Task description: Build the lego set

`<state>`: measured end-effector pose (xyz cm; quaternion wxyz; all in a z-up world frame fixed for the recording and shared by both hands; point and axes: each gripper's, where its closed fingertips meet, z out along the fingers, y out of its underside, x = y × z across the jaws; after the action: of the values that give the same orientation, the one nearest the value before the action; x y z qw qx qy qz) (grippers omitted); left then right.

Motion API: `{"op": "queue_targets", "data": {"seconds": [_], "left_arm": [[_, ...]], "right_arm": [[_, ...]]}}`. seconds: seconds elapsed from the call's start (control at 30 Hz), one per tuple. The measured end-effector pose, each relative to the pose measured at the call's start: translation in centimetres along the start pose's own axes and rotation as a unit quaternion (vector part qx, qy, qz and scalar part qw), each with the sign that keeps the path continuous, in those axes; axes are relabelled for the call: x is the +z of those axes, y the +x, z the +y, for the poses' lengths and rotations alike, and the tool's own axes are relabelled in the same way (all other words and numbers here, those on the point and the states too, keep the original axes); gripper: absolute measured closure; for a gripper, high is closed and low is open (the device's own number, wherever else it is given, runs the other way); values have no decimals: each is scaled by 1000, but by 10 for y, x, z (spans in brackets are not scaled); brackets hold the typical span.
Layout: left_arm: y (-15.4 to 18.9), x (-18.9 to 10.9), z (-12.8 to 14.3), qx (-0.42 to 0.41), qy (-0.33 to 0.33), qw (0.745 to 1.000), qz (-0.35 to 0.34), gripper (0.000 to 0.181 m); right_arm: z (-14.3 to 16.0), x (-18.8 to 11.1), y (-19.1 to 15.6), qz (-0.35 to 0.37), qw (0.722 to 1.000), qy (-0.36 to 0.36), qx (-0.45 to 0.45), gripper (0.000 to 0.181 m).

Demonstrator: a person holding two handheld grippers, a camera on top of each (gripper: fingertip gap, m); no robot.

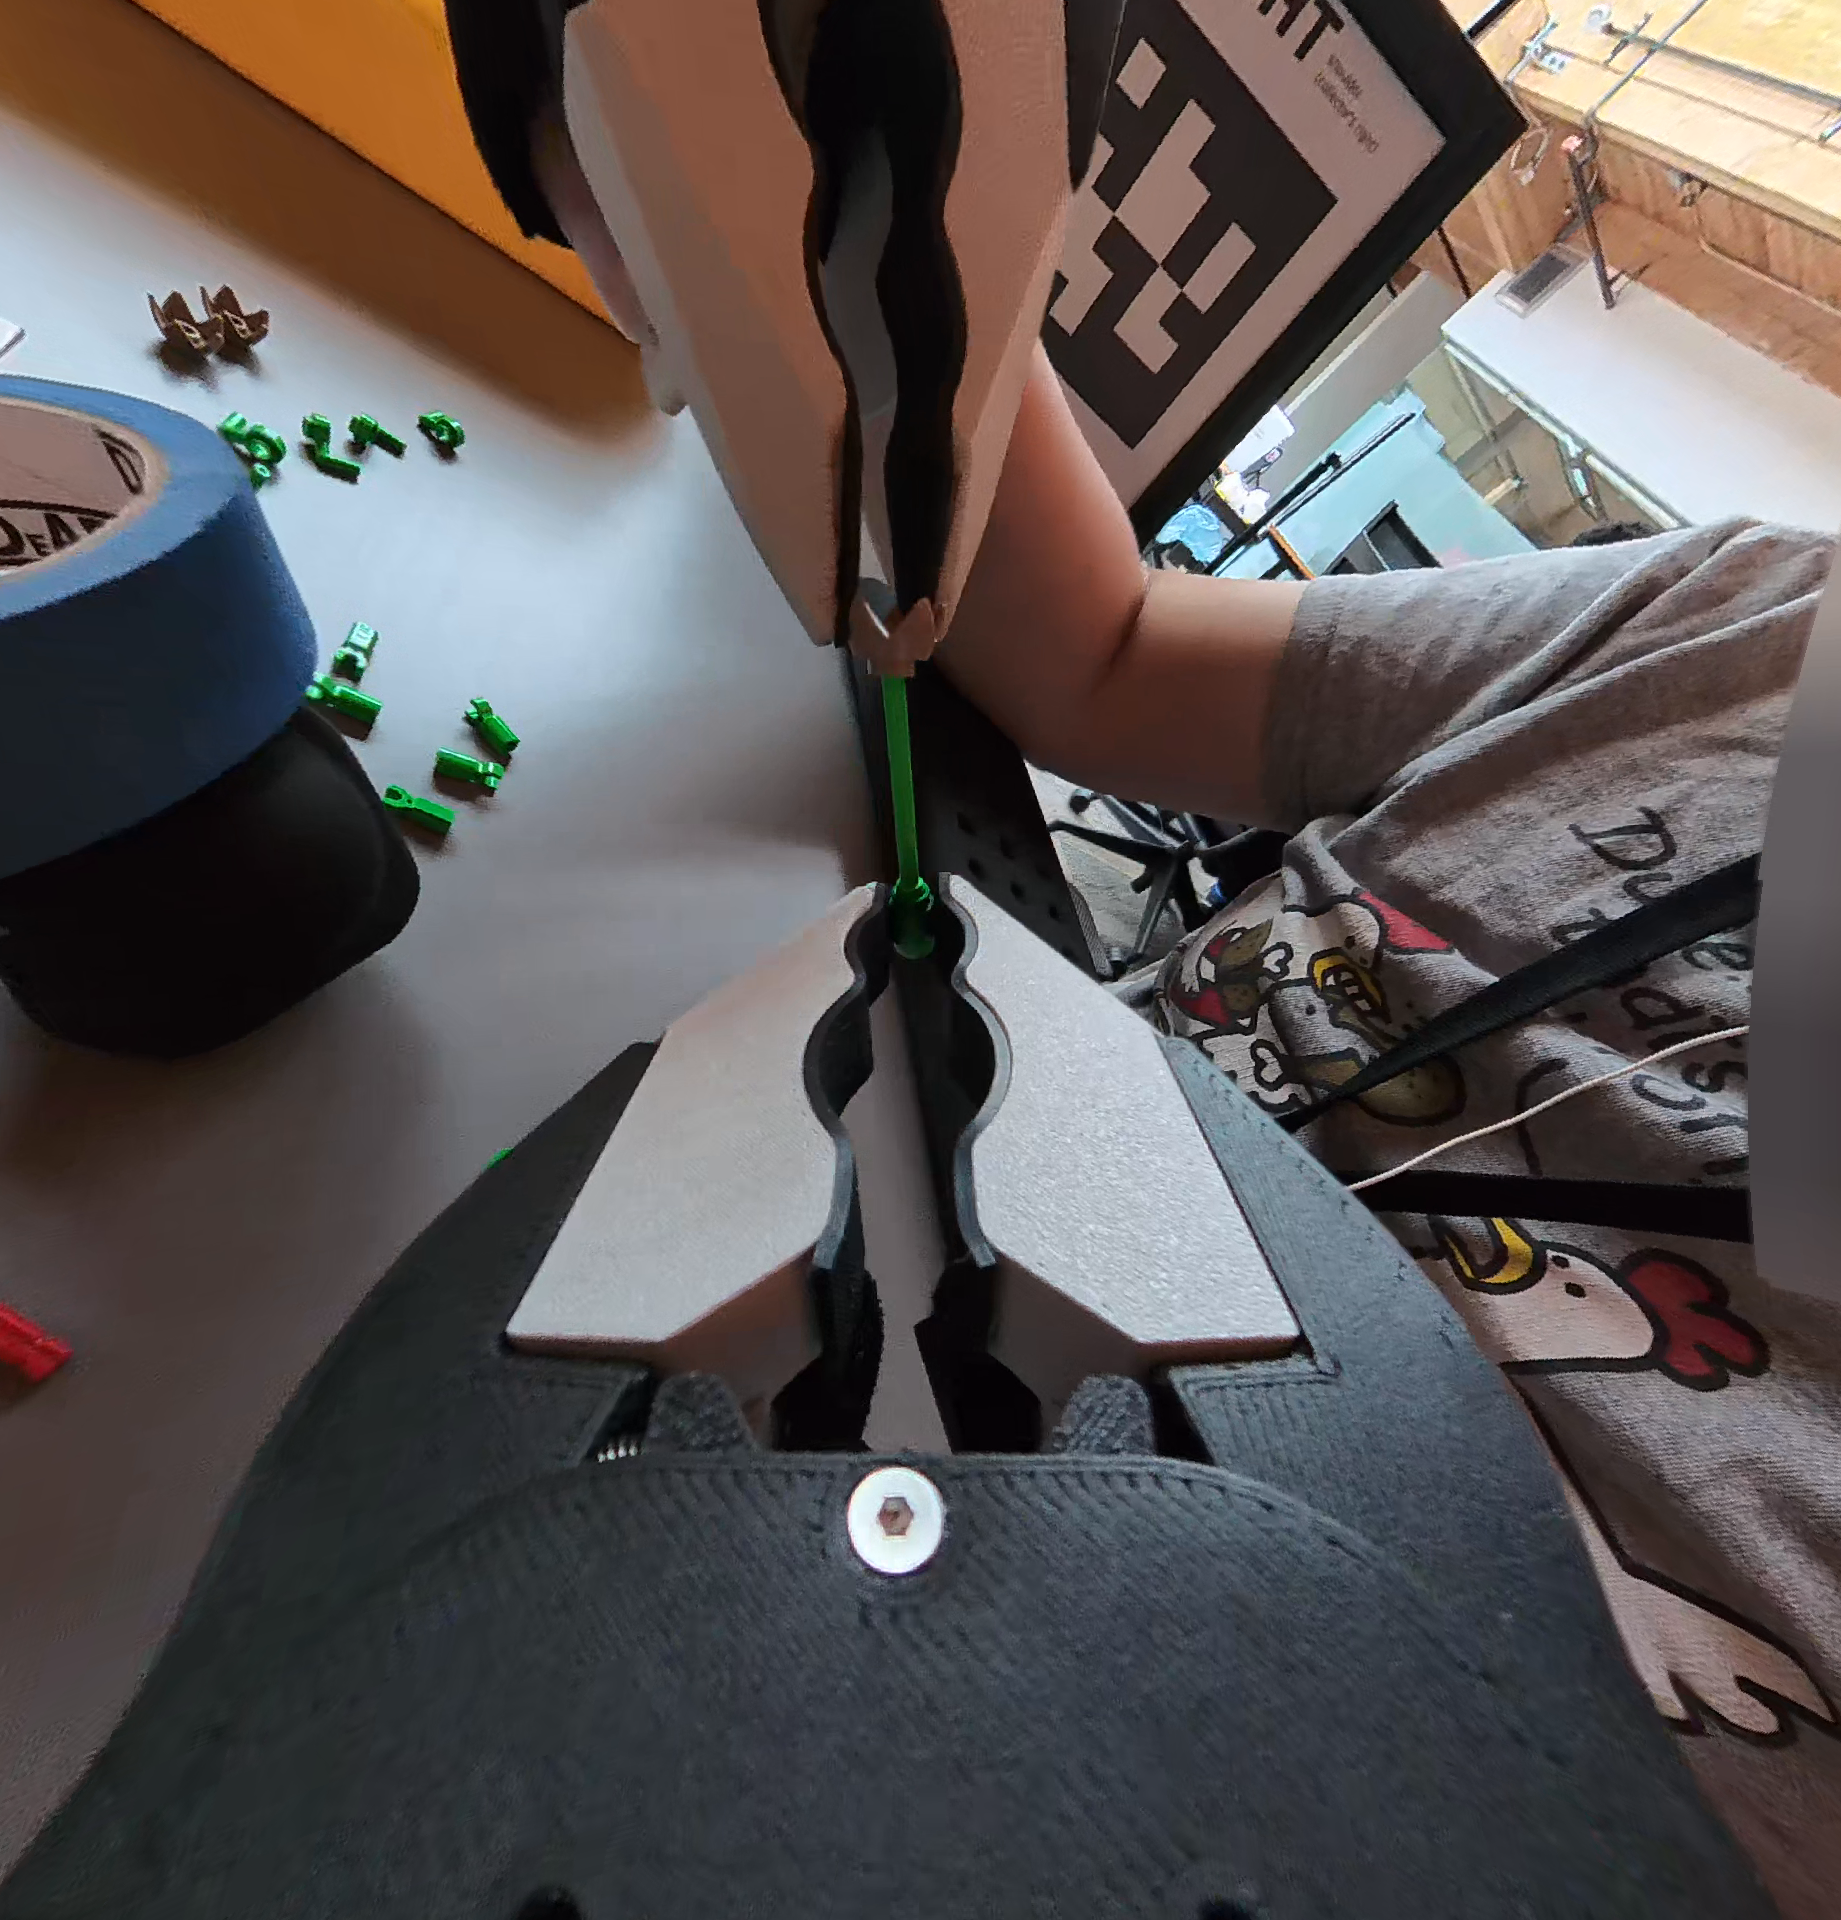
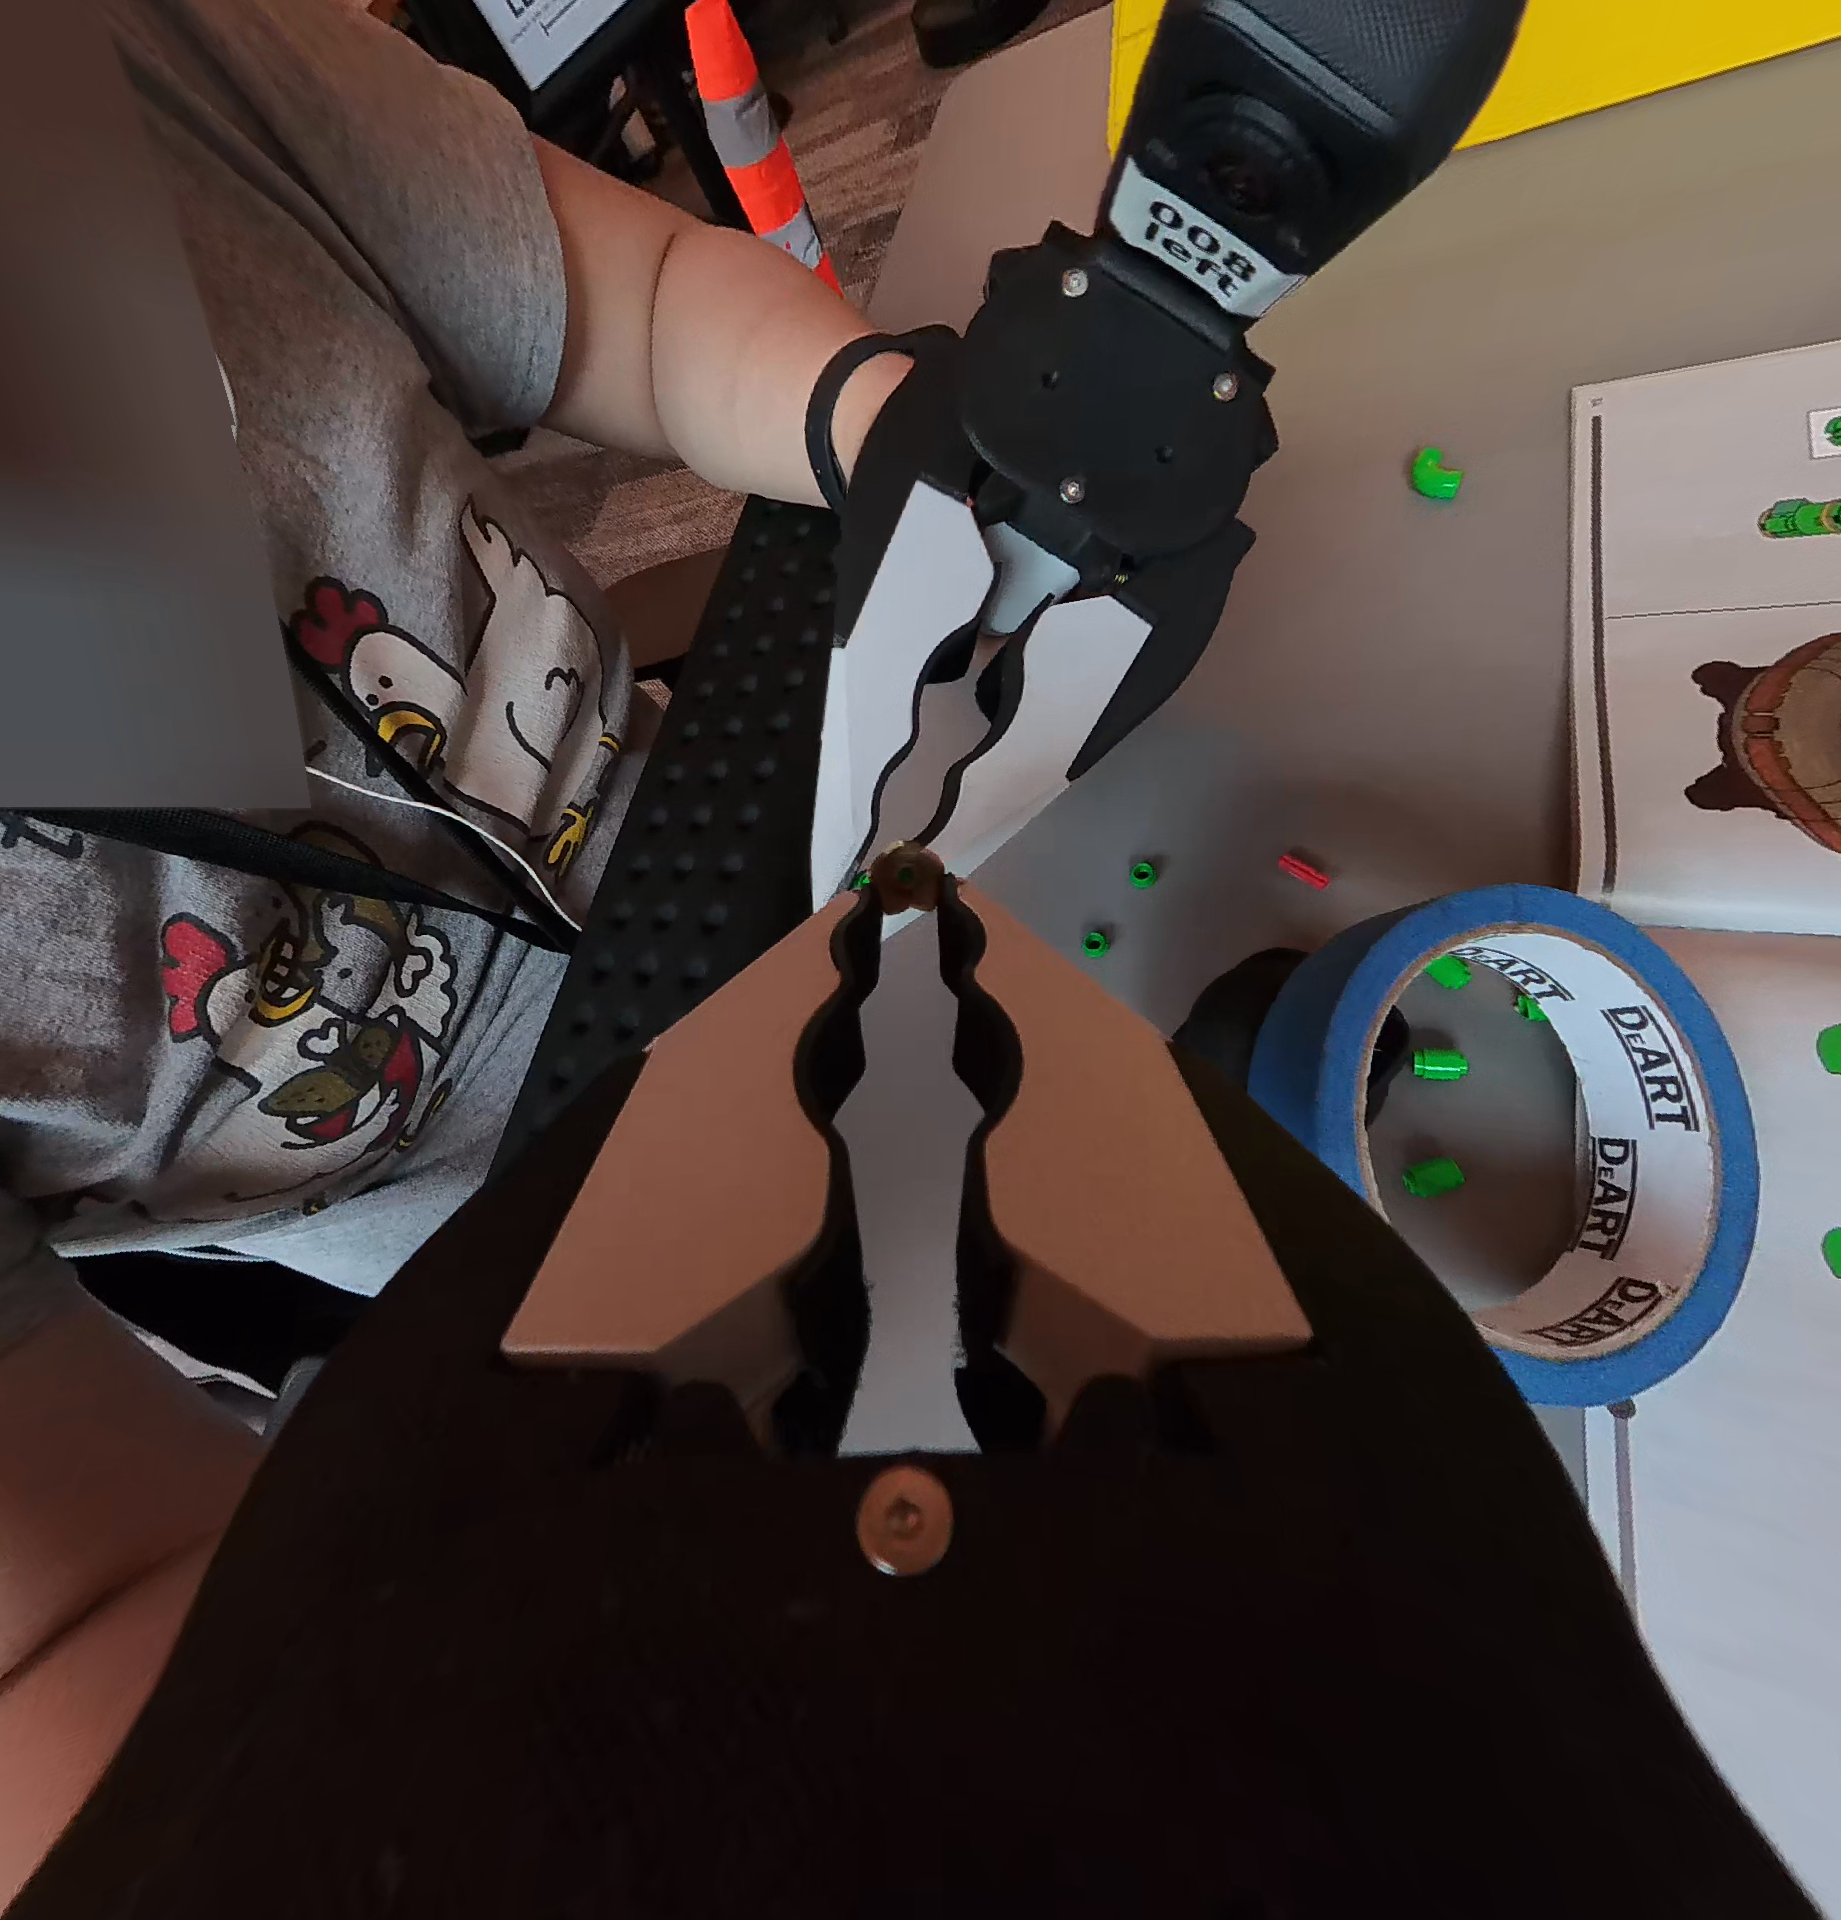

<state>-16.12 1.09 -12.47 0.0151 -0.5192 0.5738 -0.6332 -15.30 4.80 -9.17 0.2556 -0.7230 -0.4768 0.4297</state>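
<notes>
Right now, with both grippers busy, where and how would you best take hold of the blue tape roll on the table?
Probably by its wall. The blue tape roll sits tilted, propped on a black object, its open core facing up. Come from above, one finger inside the core and one outside, on the raised side. Loose green pieces show through the core, so stay shallow.

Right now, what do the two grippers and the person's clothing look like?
Both the left gripper and the right gripper have black printed bodies, pale flat-sided fingers with wavy black inner pads, and a silver hex screw at the base. The left one carries a camera with a white label. The person wears a grey chicken-print T-shirt and a black wristband.
</notes>
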Motion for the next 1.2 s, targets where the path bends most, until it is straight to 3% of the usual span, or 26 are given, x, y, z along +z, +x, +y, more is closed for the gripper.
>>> {"op": "queue_targets", "data": {"seconds": [0.5, 0.77, 1.07, 1.2], "left_arm": [[-9, -1, 10, -13, -32, 999, -25, 176], [-15, -11, 7, 3, -32, 998, -54, 176], [-18, -45, -17, 19, 25, 995, -94, 176], [-18, -47, -18, 24, 25, 994, -104, 176]], "right_arm": [[3, 6, -1, -9, 1000, -4, -2, 171], [-3, 0, 5, 26, 999, 18, -17, 173], [-1, -47, 12, 172, 982, 48, -57, 170], [27, -55, 16, 251, 967, 25, -33, 170]]}}
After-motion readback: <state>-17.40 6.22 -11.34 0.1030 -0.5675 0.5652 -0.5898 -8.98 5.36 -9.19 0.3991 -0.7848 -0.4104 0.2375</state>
